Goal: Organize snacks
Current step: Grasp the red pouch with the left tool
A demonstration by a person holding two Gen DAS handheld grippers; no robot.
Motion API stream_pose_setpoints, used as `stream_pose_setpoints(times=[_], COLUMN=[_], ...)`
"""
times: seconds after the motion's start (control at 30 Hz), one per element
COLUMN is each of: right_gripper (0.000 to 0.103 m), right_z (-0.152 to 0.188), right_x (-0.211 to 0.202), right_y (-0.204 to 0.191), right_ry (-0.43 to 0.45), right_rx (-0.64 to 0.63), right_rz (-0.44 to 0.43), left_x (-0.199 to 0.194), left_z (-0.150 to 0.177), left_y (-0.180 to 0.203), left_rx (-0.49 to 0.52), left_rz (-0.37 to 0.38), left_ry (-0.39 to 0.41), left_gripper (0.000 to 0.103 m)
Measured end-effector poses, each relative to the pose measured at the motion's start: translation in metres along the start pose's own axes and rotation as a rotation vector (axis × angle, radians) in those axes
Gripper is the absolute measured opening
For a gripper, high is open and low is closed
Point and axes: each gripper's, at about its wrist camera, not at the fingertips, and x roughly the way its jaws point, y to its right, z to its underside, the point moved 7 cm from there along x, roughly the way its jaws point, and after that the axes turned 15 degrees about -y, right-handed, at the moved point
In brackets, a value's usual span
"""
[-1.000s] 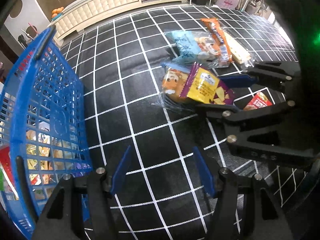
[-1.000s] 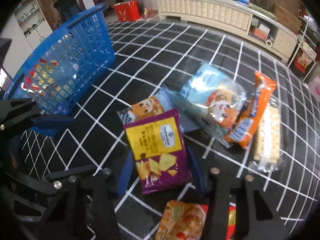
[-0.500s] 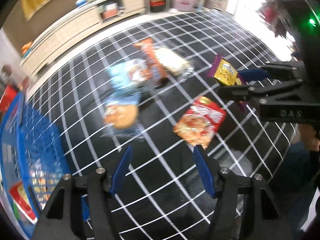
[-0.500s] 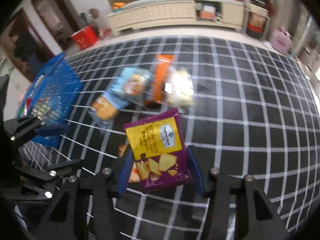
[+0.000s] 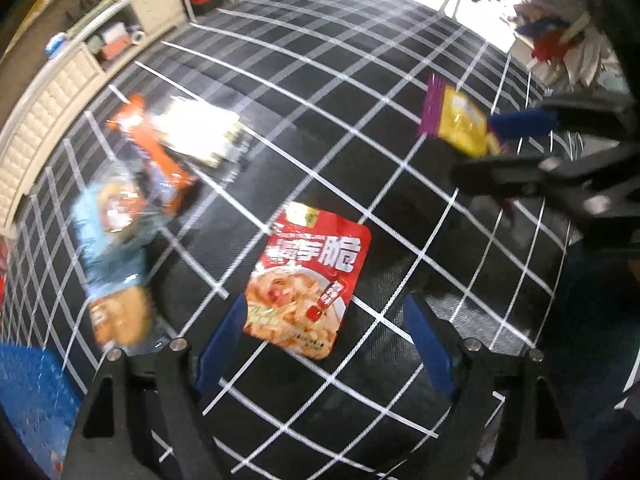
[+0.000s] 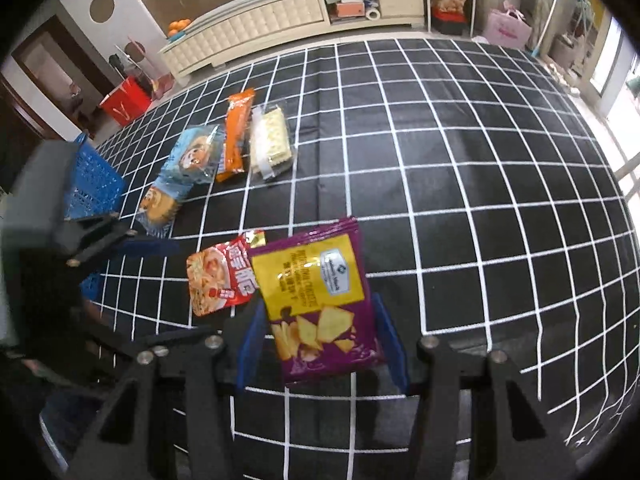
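Note:
My right gripper (image 6: pixel 318 344) is shut on a purple and yellow chip bag (image 6: pixel 316 300) and holds it above the checked cloth; the bag also shows in the left wrist view (image 5: pixel 460 122). My left gripper (image 5: pixel 326 344) is open, just above a red snack pouch (image 5: pixel 308 276) lying flat on the cloth; the pouch also shows in the right wrist view (image 6: pixel 220 280). A blue basket (image 6: pixel 90 184) stands at the left.
Further back lie a light blue cookie pack (image 6: pixel 192 160), an orange wrapper (image 6: pixel 236 136), a clear cracker pack (image 6: pixel 270 142) and an orange biscuit pack (image 6: pixel 158 208). A cream cabinet (image 6: pixel 260 24) runs along the far wall. The cloth's right edge drops off.
The right gripper has lifted the purple bag off the pile and carried it right. The left gripper has swung away from the basket to hover over the red pouch.

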Motion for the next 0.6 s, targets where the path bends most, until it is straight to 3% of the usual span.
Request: stream_pose_setpoints(times=[0.17, 0.33, 0.6], right_gripper=[0.057, 0.057, 0.057], right_z=[0.001, 0.000, 0.004], right_x=[0.010, 0.020, 0.027], right_y=[0.002, 0.003, -0.002], right_ry=[-0.009, -0.027, -0.043], right_rx=[0.004, -0.007, -0.024], right_rz=[-0.020, -0.050, -0.056], left_x=[0.026, 0.030, 0.025], left_z=[-0.007, -0.019, -0.021], left_y=[-0.006, -0.012, 0.011], left_rx=[0.013, -0.021, -0.023], left_rz=[-0.035, -0.038, -0.035], left_ry=[-0.053, -0.047, -0.042], left_gripper=[0.079, 0.079, 0.035])
